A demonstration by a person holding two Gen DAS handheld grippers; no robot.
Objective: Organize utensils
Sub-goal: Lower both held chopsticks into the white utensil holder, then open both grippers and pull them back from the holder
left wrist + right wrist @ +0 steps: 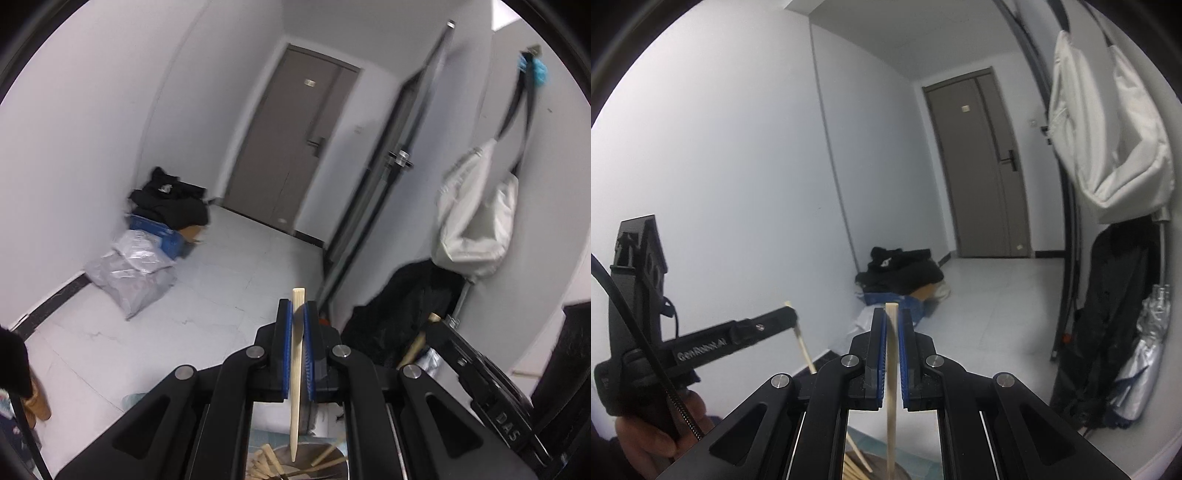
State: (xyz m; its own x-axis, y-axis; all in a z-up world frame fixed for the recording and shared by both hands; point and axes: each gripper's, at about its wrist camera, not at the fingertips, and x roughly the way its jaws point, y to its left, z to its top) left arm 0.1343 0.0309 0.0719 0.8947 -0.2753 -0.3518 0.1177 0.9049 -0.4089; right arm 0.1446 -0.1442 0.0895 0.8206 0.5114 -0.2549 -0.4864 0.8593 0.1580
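2 tongs (298, 310) (892, 317) each clamp 1 chopstick (296, 369) (892, 365) upright btwn pads.

Readable markings on the tools

We read "GenRobot.AI" on the left hand-held gripper (792, 320), and "DAS" on the black case (506, 421) beside us; the door plaques are too small.

Pale wooden chopstick (296, 376), grey-brown door (291, 147), blue box (162, 232).

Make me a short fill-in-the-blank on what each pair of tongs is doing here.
1. The left tongs are shut on a ____ chopstick.
2. The right tongs grip ____ chopstick.
3. More chopsticks lie in the ____ bowl below.

Missing words: wooden; one; metal
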